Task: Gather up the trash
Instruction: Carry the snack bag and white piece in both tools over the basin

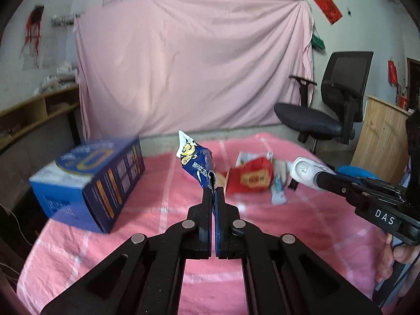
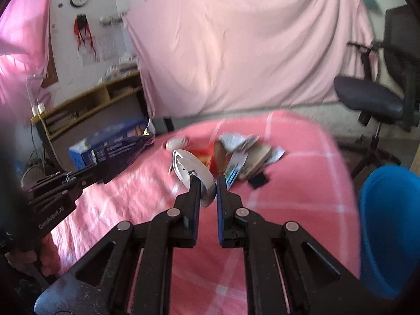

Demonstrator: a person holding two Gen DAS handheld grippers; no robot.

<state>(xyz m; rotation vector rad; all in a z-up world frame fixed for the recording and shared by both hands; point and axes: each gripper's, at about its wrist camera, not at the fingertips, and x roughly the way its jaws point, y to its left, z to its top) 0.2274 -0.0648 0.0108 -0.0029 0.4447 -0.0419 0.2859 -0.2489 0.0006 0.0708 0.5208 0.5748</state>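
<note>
The left tongs (image 1: 214,190) are clenched on a crumpled blue snack wrapper (image 1: 195,162), lifted above the pink checked desk (image 1: 302,225). The right tongs (image 2: 208,183) grip a white oval lid (image 2: 193,169) by its edge, tilted on its side. At about one o'clock from the left tongs lies a heap of trash: a red packet (image 1: 252,178) with paler wrappers touching it. A blue carton (image 1: 89,181) sits at ten o'clock on the desk. A blue bin (image 2: 388,231) stands at three o'clock in the right wrist view.
</note>
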